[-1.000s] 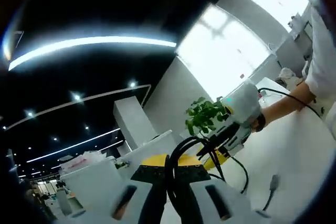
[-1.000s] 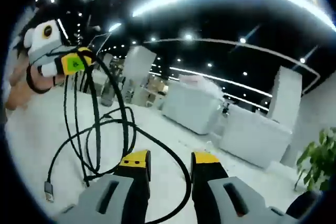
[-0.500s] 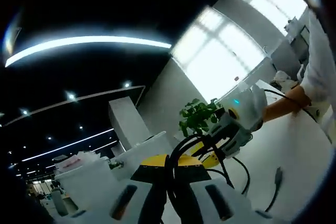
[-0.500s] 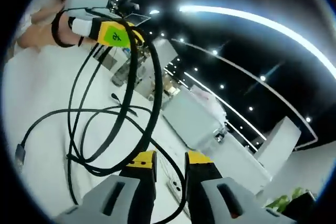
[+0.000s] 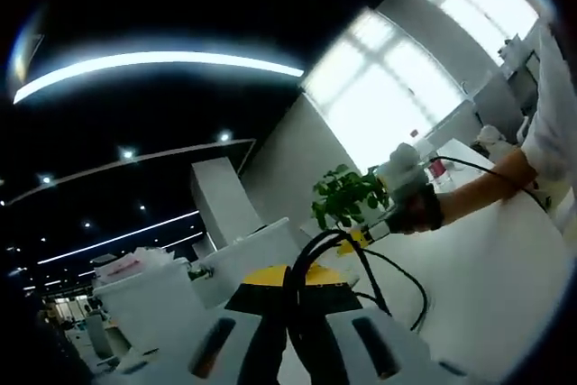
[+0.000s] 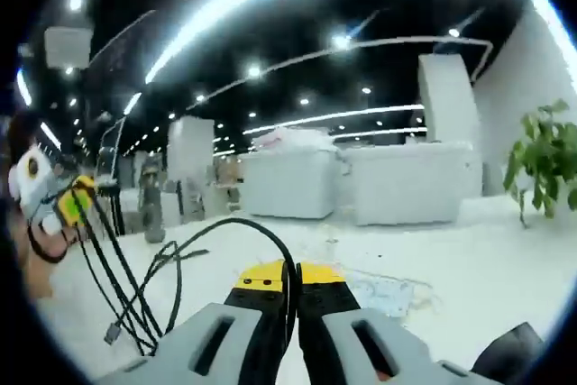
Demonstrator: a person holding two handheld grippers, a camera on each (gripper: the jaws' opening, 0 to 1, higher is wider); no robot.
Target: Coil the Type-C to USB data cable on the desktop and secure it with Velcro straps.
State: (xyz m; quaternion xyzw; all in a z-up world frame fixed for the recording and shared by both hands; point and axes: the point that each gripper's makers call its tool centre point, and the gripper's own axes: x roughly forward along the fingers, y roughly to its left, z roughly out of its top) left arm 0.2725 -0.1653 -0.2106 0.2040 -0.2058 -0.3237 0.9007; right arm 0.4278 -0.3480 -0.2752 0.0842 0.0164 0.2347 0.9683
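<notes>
My right gripper [image 6: 289, 275], open a moment ago, now pinches the cable [image 6: 236, 225] while my left gripper [image 5: 290, 284] stays clamped on it, so coiling can proceed.

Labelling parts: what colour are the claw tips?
Yellow, on the right claw, clearest in the right gripper view.

in the left gripper view the cable [image 5: 361, 263] runs down between the jaws, and the pinched stretch is hidden there. the person's sleeve [image 5: 554, 114] is cut off by the edge. in the right gripper view the plug [image 6: 112, 334] at the cable's end is too small to tell which type it is, and the hand [image 6: 36, 263] beside the loops is blurred.
</notes>
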